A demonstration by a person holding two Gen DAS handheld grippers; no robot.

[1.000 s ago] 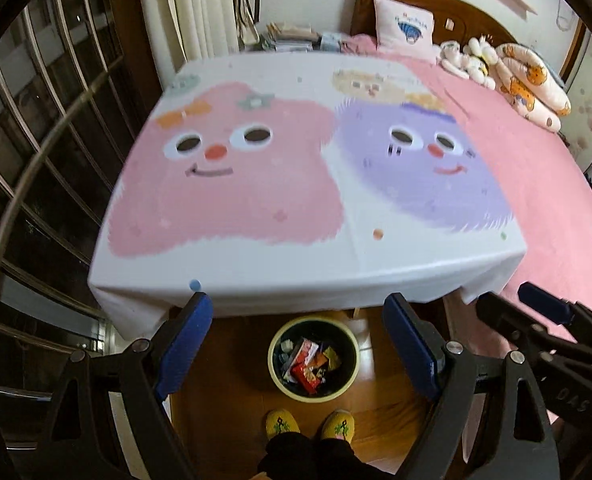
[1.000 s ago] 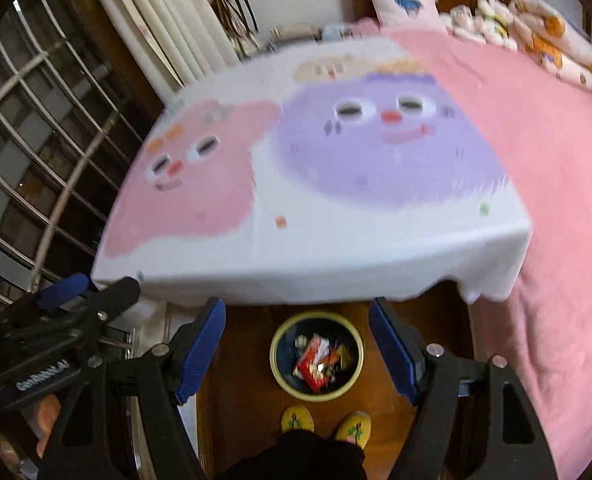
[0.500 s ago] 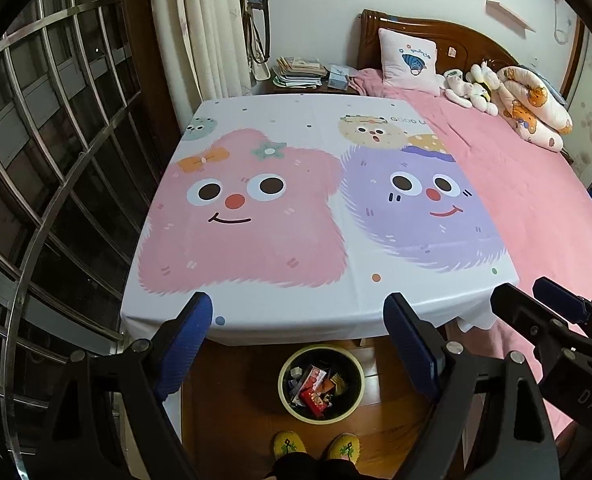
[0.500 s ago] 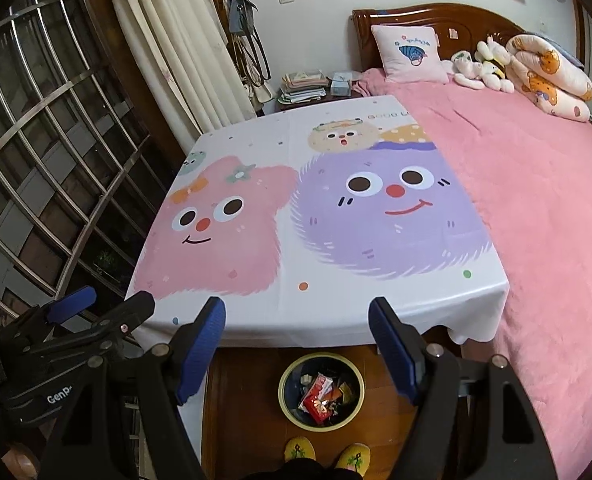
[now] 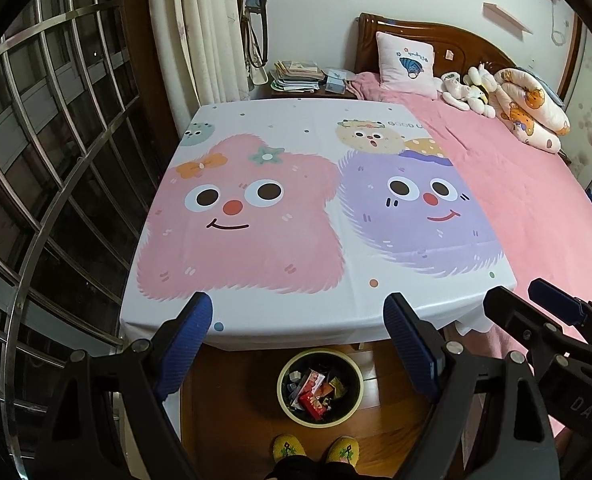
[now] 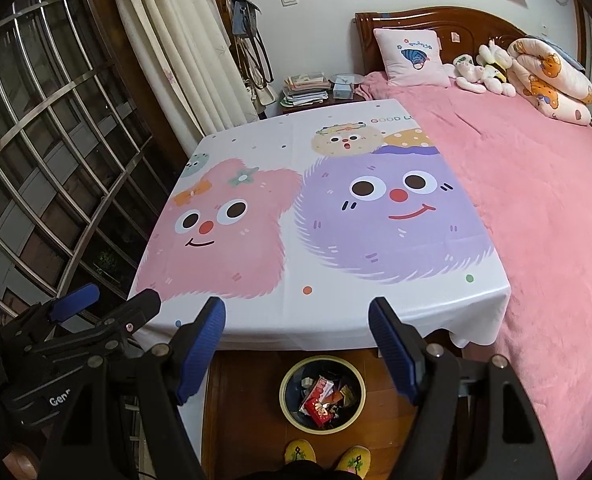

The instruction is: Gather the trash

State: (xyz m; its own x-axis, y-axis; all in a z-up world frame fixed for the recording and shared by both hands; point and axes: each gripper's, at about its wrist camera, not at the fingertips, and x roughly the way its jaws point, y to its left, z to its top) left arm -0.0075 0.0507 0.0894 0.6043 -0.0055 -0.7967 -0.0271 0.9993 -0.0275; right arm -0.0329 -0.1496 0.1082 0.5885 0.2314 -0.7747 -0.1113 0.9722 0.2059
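A round trash bin [image 5: 282, 384] with a pale yellow rim stands on the wooden floor below the table's near edge. Red and white wrappers [image 5: 314, 394] lie inside it. My left gripper [image 5: 298, 312] hangs open above the bin with nothing between its blue pads. My right gripper [image 6: 296, 314] is open and empty too, over the same bin [image 6: 283, 392]. Each gripper shows at the side of the other's view: the right gripper [image 5: 556, 316] and the left gripper [image 6: 100, 308]. The tablecloth [image 5: 296, 220], printed with a pink and a purple cartoon face, carries no loose items.
A bed with a pink blanket [image 5: 516, 184] adjoins the table on the right, with a pillow [image 5: 408, 60] and plush toys [image 5: 472, 88] at its head. A nightstand holds stacked books [image 5: 296, 76]. A metal window grille [image 5: 56, 160] runs along the left. A person's yellow slippers [image 5: 316, 448] stand by the bin.
Both views have lifted and tilted up: the table and bin sit lower in the frames, and more of the room's far wall shows. Motion blur has gone. Both grippers stay open.
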